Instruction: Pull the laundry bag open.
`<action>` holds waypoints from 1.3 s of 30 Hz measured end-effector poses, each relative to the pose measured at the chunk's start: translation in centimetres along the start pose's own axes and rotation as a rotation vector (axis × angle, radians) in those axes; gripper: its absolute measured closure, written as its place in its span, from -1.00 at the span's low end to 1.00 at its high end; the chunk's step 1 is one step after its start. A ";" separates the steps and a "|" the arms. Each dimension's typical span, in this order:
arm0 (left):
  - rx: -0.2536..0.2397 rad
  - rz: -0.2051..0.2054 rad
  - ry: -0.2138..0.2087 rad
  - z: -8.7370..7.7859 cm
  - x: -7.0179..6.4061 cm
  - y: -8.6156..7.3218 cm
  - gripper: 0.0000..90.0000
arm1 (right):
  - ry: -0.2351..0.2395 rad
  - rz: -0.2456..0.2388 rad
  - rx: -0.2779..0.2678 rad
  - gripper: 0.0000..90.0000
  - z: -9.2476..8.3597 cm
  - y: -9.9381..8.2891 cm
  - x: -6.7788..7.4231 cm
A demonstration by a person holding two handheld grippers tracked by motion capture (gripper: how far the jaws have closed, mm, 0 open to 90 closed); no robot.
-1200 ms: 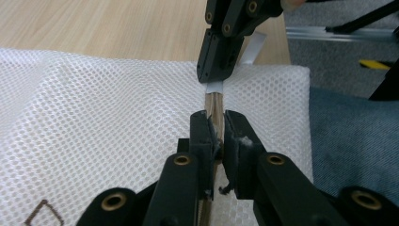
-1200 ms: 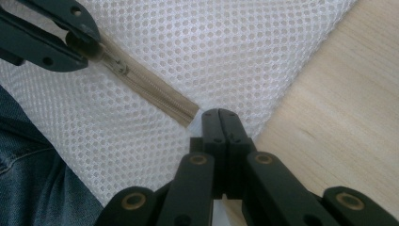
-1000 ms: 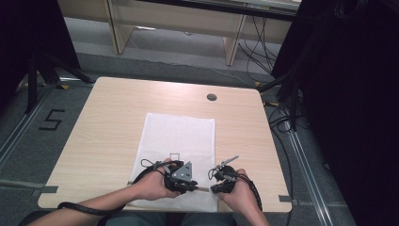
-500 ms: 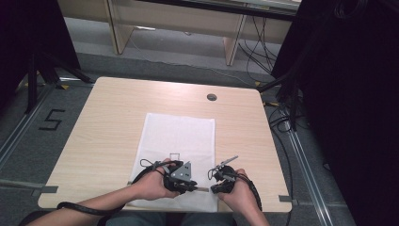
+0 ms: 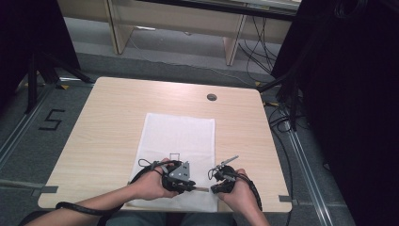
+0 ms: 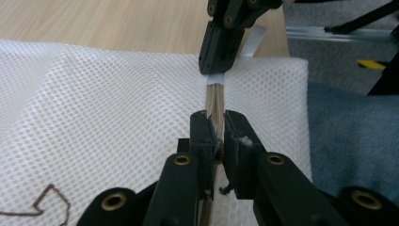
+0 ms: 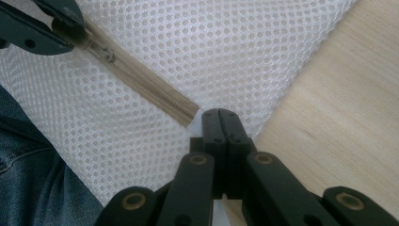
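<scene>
Bag: a white mesh laundry bag [image 5: 179,141] lies flat on the wooden table [image 5: 108,122], its near edge at the person's side.
Zipper: a tan zipper [image 7: 141,82] runs along that near edge.
Handling: likely light, limp and easily bunched; best held by the firmer zipper tape.
Left gripper [image 6: 215,129]: jaws narrow, pinching the zipper.
Right gripper [image 7: 220,115]: jaws closed at the zipper's end, seemingly pinching the mesh.
Texture: open honeycomb weave, soft.

A light wooden table [image 5: 108,127] carries a white mesh bag [image 5: 179,141], seemingly lying flat.
</scene>
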State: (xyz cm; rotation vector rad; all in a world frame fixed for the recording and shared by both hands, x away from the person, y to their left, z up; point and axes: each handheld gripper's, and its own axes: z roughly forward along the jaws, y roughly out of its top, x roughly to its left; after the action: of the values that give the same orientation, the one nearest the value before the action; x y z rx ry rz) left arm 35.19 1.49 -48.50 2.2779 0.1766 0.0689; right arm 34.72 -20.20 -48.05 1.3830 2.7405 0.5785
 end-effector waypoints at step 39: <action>-0.003 0.002 0.001 -0.8 0.1 -0.5 0.82 | 0.004 -0.024 -0.007 1.00 0.1 0.0 -0.3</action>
State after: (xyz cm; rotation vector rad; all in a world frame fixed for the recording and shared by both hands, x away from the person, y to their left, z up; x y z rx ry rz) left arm 35.17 2.46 -48.39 2.2750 0.1750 0.0713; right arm 34.88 -20.42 -48.15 1.3469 2.7516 0.5890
